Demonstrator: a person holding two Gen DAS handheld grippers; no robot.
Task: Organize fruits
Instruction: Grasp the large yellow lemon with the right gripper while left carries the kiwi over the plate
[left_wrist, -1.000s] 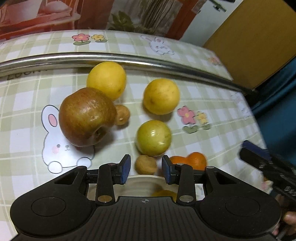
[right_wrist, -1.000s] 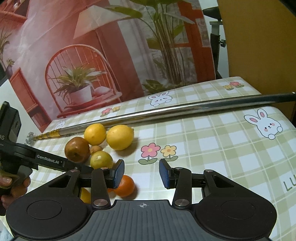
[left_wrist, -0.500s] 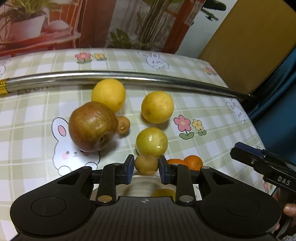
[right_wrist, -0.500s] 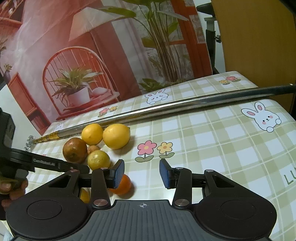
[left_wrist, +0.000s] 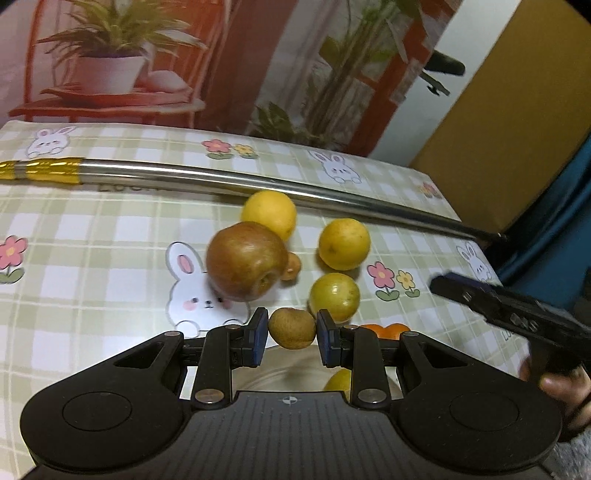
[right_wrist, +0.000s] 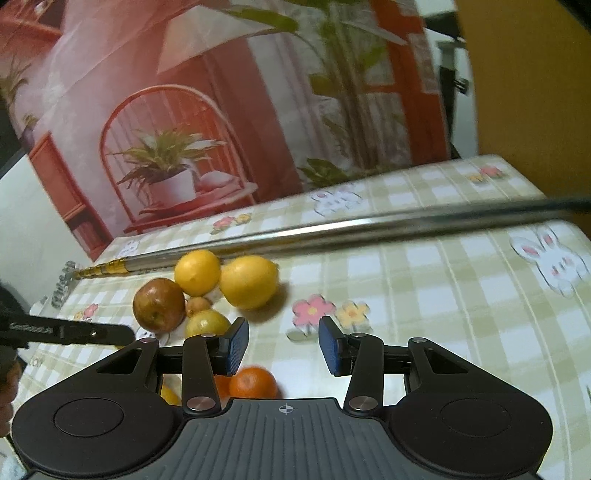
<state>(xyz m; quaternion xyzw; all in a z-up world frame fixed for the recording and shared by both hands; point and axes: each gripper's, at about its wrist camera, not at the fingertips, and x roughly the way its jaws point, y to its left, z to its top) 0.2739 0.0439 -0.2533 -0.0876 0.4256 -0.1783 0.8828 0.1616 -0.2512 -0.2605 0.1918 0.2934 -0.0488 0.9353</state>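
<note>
My left gripper (left_wrist: 290, 338) is shut on a small brown round fruit (left_wrist: 291, 328) and holds it just above the checked tablecloth. Beyond it lie a reddish-brown apple (left_wrist: 245, 269), two yellow citrus fruits (left_wrist: 269, 214) (left_wrist: 343, 249), a yellow-green fruit (left_wrist: 334, 297) and another small brown fruit (left_wrist: 292, 266). Orange tangerines (left_wrist: 386, 330) sit to the right of my fingers. A pale dish (left_wrist: 291, 373) below the jaws holds a yellow fruit (left_wrist: 338, 382). My right gripper (right_wrist: 283, 347) is open and empty, above a tangerine (right_wrist: 253, 382), with the fruit cluster around the apple (right_wrist: 159, 304) to its left.
A long steel pole (left_wrist: 258, 182) with a gold end lies across the table behind the fruit. The table's right edge meets a tan panel (left_wrist: 517, 129). A printed backdrop stands behind. The right tool's black arm (left_wrist: 517, 314) and a hand reach in at right.
My left gripper closed on the small brown fruit and rose with it, pulling back from the cluster. The right gripper stayed nearly still.
</note>
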